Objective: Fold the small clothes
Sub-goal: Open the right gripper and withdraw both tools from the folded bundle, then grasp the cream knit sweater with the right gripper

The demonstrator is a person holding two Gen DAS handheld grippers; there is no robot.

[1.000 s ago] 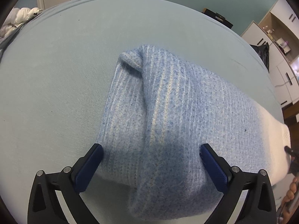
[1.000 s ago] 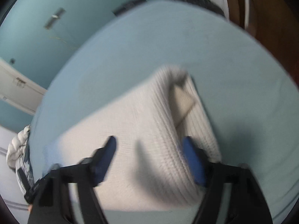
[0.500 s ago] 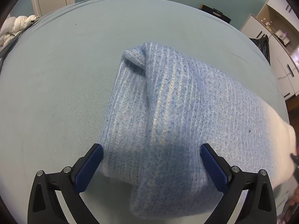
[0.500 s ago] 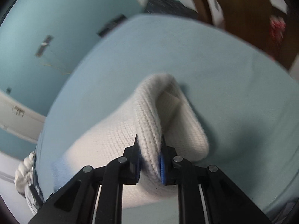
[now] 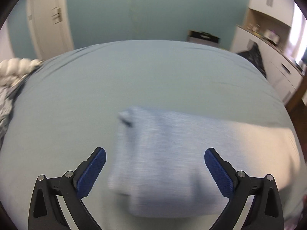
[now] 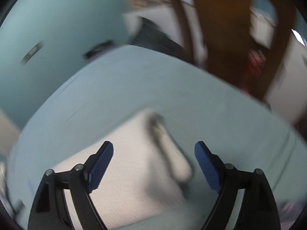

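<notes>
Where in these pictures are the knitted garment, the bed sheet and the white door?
knitted garment (image 5: 163,153), left wrist view, on its blurred blue middle.
bed sheet (image 5: 134,72), left wrist view, on a bare stretch beyond the garment.
white door (image 5: 48,25), left wrist view, on its panel near the handle.

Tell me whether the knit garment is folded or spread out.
Folded: the knit garment lies on the bed as a compact doubled bundle, layered edges at its white end.

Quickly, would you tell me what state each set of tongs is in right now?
Left tongs: open, holding nothing, above the knit garment.
Right tongs: opening, nothing gripped.
</notes>
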